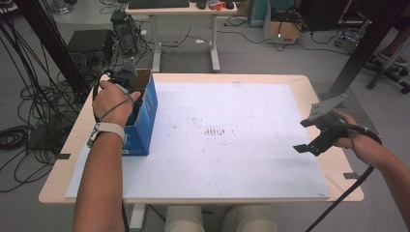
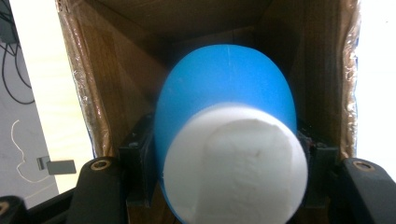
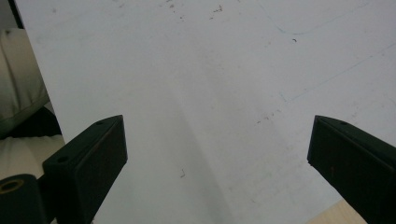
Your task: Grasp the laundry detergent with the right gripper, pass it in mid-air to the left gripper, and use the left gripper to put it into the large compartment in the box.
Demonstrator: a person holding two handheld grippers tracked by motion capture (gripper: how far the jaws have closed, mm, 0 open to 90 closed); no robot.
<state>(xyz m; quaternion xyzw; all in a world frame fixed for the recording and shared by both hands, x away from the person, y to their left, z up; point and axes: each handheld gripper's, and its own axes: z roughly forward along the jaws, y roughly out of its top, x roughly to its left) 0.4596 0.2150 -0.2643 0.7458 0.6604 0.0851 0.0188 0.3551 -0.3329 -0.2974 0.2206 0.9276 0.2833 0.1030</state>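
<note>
Your left gripper [image 2: 219, 186], at the high view's upper left, pinches the blue-and-white object [image 2: 229, 140] inside the cardboard box [image 1: 140, 116]. Keep the jaws clamped and clear of the walls. Your right gripper [image 3: 219, 154] idles, jaws spread.

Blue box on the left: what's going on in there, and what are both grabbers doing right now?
Left gripper shut on blue-and-white object, inside cardboard box. Right gripper open, hovering over white board. Nothing in the way.
</note>
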